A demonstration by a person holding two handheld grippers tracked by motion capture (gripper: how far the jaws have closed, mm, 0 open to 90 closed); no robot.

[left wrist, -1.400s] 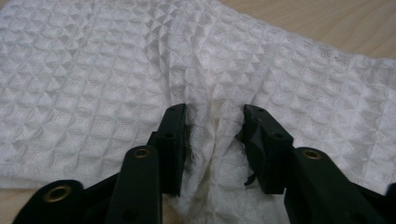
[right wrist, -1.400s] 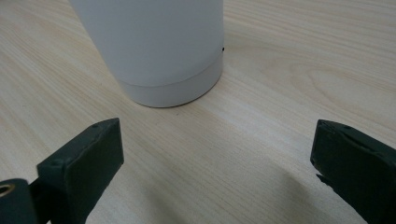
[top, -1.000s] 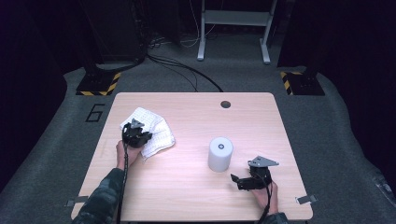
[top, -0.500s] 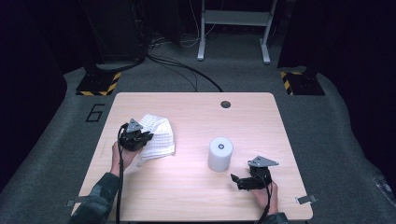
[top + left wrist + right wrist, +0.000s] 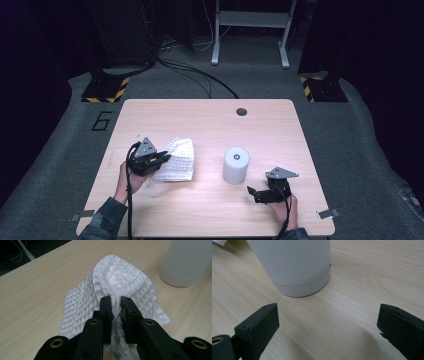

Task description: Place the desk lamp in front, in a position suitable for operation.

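Note:
A white waffle-weave cloth hangs from my left gripper, whose jaws are shut on a bunched fold of it; the cloth's far edge still drapes on the wooden table. A white cylindrical cup stands upright near the table's middle right. My right gripper rests low at the front right, jaws wide open with nothing between them, pointing at the cup's base a short way off.
A dark round cable hole sits near the table's far edge. Beyond the table lie grey carpet, floor cables, a white metal stand and hazard-striped feet.
My left gripper has lifted and carried the cloth toward the front and right, pulling it up off the table. The right gripper and the cup have stayed put.

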